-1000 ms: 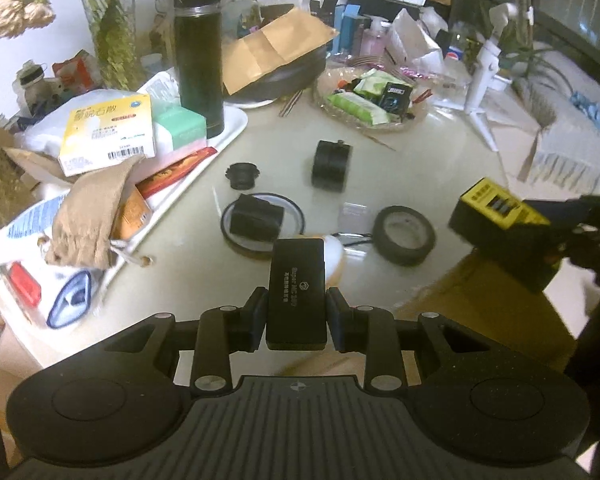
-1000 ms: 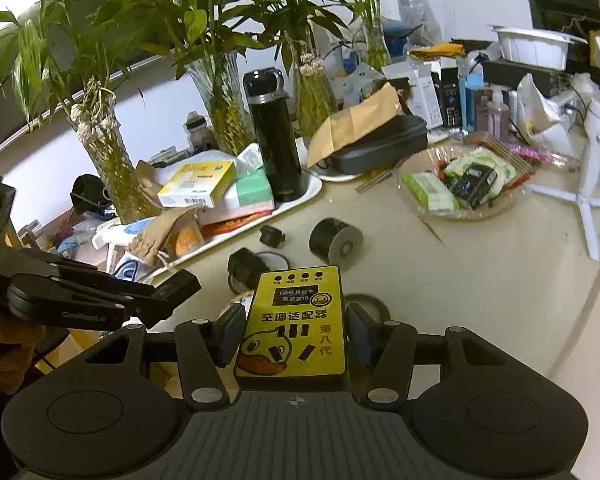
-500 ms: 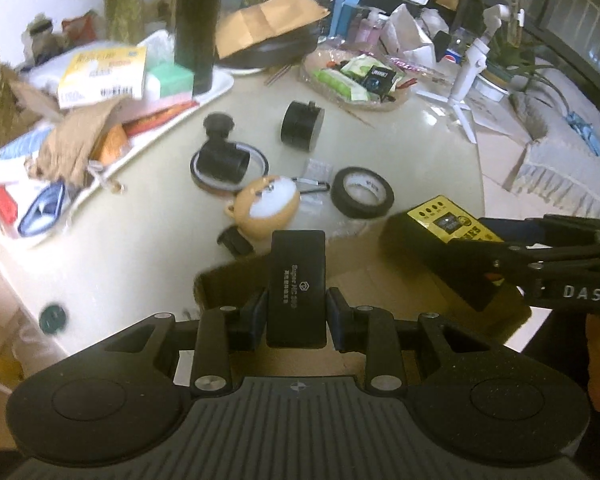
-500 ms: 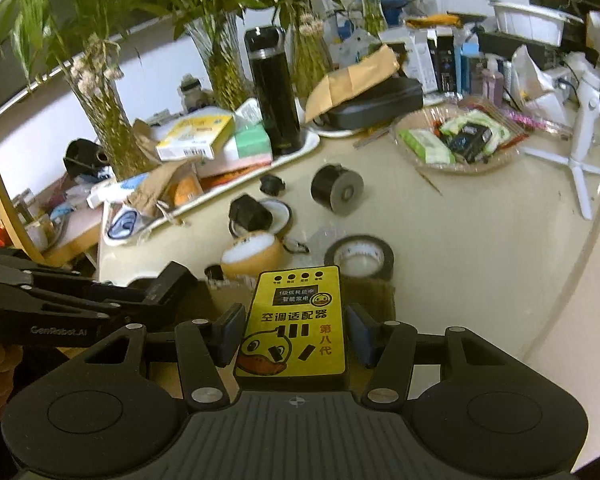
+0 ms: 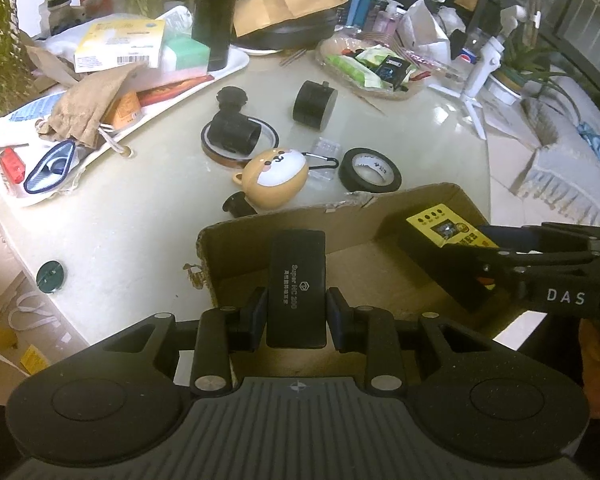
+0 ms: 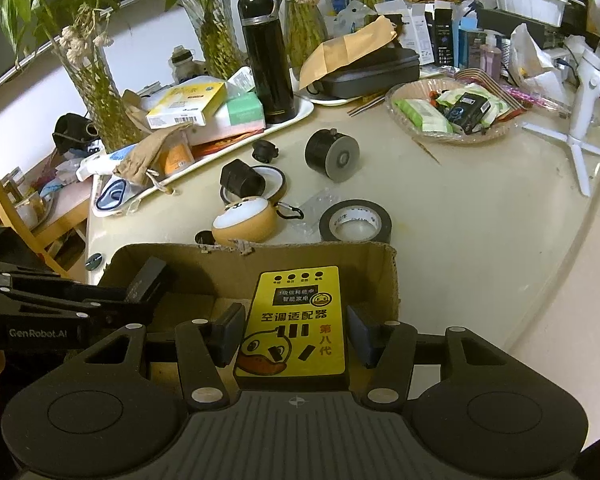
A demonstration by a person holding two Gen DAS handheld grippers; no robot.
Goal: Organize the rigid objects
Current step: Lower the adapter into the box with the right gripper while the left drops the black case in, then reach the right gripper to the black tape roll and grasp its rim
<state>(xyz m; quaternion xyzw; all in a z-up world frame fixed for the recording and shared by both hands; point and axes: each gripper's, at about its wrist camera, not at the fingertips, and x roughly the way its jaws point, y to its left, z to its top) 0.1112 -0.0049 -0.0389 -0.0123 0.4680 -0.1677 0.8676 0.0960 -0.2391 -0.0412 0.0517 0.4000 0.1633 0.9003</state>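
Cardboard now fills the near view: a second ago both tongs hung over the cluttered tabletop [image 5: 140, 216], and now both reach down into the open cardboard box [image 5: 340, 224] at its near edge. That looks like the drop-off step, two items about to be released. Left tongs [image 5: 296, 310] sit narrow, clamped on the slim black device [image 5: 297, 280], tilted down over the box's left side. Right tongs [image 6: 292, 338] grip the yellow adapter [image 6: 296, 320] at medium width, angled down on the right.

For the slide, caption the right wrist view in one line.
Right gripper holds yellow adapter box over cardboard box.
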